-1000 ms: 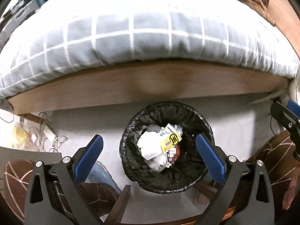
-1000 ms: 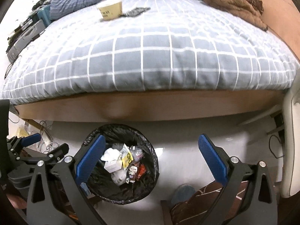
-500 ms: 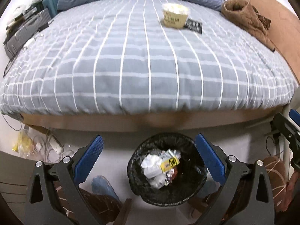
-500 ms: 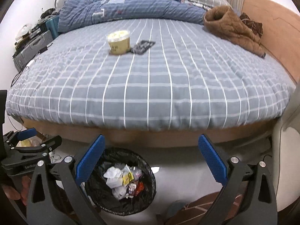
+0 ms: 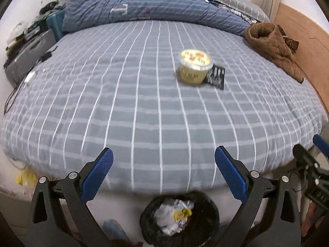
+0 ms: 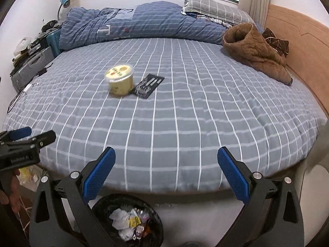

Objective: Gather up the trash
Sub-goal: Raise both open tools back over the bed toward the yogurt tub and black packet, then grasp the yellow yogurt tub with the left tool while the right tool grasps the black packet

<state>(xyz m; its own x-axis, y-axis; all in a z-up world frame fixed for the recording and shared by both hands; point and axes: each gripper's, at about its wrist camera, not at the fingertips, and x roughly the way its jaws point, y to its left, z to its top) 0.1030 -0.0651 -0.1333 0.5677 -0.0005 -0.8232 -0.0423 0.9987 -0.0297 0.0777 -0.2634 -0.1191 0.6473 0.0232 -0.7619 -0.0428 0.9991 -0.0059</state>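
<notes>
A yellow lidded food cup stands on the checked grey bed, with a flat black packet touching its right side; both show in the right wrist view too, the cup and the packet. A black-lined trash bin holding crumpled wrappers sits on the floor at the bed's foot, also in the right wrist view. My left gripper is open and empty above the bin. My right gripper is open and empty over the bed's near edge.
A brown quilted jacket lies at the bed's right side by the wooden headboard. A rumpled blue duvet and a pillow fill the far end. A grey case and clutter stand left of the bed, with cables.
Both grippers have risen and tilted up from the bin. The bed top with the cup and packet now fills the views and the bin has dropped to the bottom edge.
</notes>
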